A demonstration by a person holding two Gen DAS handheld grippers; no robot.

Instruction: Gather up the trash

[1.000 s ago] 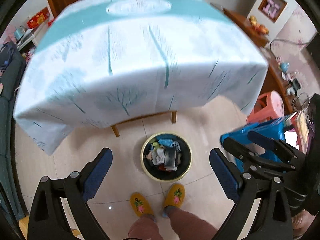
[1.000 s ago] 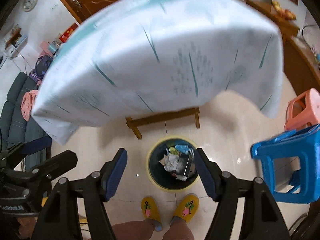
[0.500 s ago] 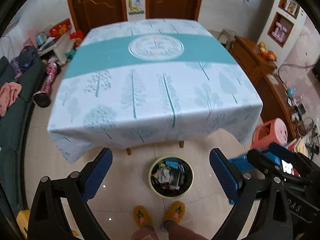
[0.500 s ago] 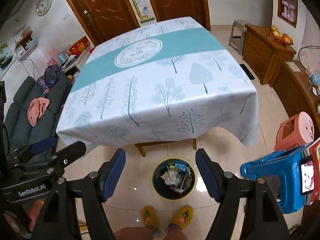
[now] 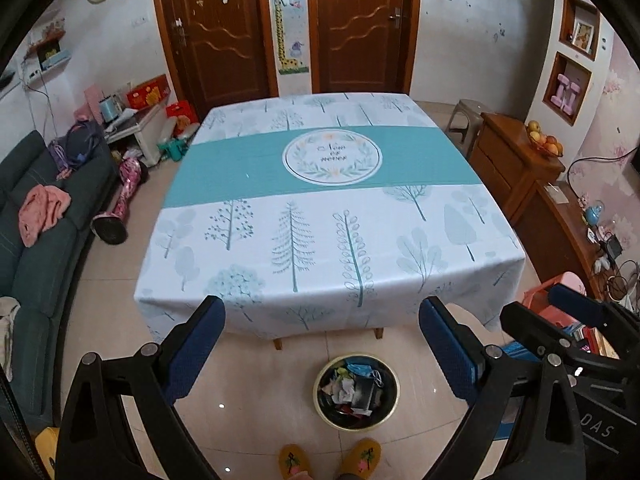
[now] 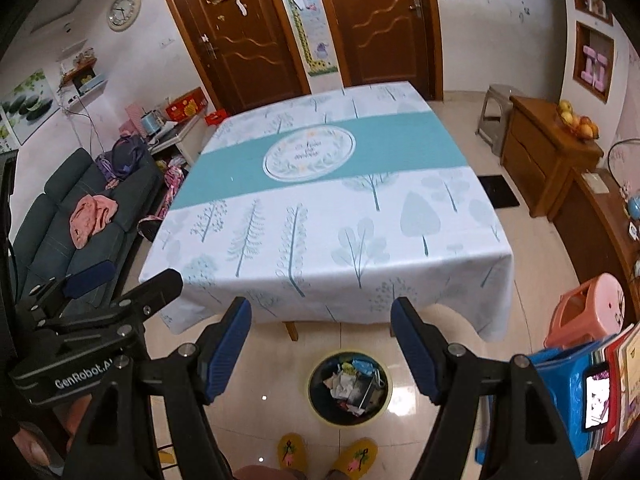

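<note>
Left wrist view: my left gripper [image 5: 320, 344] gapes wide, empty — the trash bin [image 5: 356, 390] sits on the floor below the table [image 5: 328, 208]. Right wrist view: my right gripper [image 6: 322, 344] also spread, empty — bin by my slippers [image 6: 328, 456].

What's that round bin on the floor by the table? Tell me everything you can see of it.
The trash bin is a small round container, dark inside with a yellowish rim. It stands upright on the glossy tiled floor, just in front of the table's near edge and ahead of the person's yellow slippers. It is well filled with crumpled paper, a blue wrapper and dark packaging. Nothing touches it; both hand-held grippers are open above.
</note>
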